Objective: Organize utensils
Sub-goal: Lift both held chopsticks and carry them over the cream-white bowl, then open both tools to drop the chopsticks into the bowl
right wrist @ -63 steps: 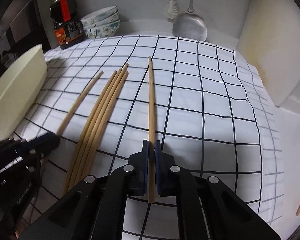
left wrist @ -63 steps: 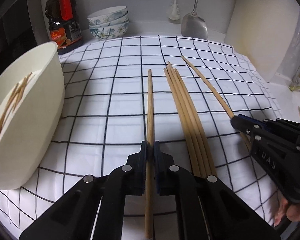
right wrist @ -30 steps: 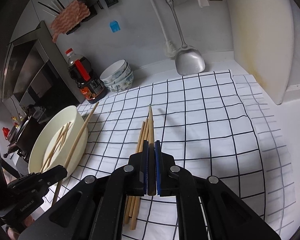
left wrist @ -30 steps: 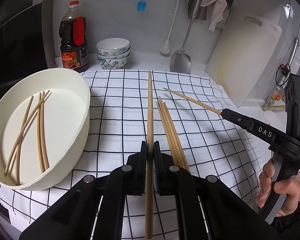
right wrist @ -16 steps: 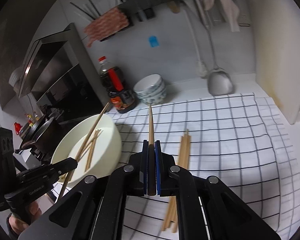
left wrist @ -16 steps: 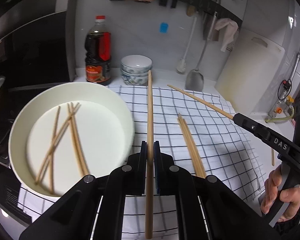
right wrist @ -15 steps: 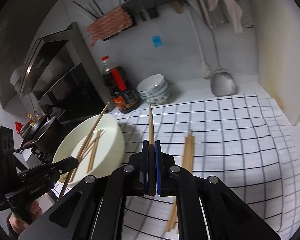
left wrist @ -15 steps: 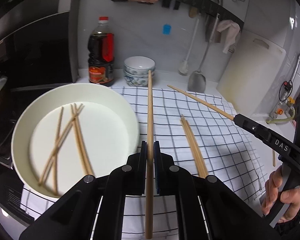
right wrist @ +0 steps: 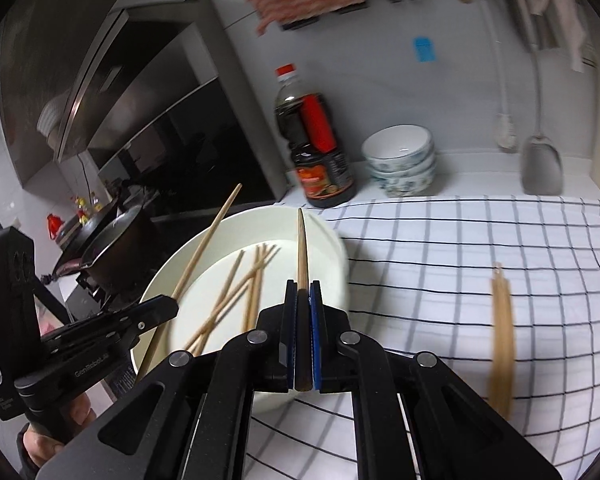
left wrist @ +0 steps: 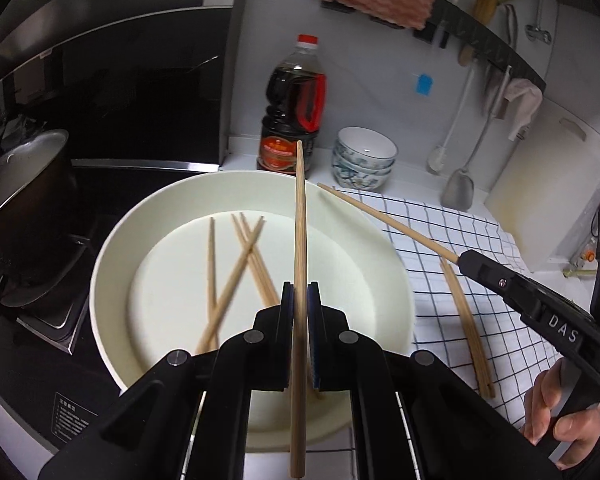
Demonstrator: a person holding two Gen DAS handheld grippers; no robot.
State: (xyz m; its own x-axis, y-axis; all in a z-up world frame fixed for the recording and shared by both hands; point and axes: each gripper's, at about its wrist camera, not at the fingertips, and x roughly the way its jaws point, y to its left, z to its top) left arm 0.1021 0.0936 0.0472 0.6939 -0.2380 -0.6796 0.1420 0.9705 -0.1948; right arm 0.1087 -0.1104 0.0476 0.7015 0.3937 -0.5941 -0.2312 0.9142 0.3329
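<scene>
1. Chopsticks are being collected into the white basin [left wrist: 112, 248], where several are already lying crossed on its flat bottom [left wrist: 236, 248].
2. The left gripper [left wrist: 299, 300] is being held above the basin, its jaws clamped together on one chopstick [left wrist: 300, 208], gripped near the thick end so that the long part is pointing forward over the rim.
3. The right gripper [right wrist: 301, 304] is also being kept pressed shut on its own chopstick [right wrist: 301, 248], whose tip is reaching over the basin's near edge; probably both are being positioned for release inside.
4. Three or four more chopsticks [right wrist: 501, 340] are being left on the checked cloth [right wrist: 480, 240], well apart from the basin, so the task is judged as not finished.
</scene>
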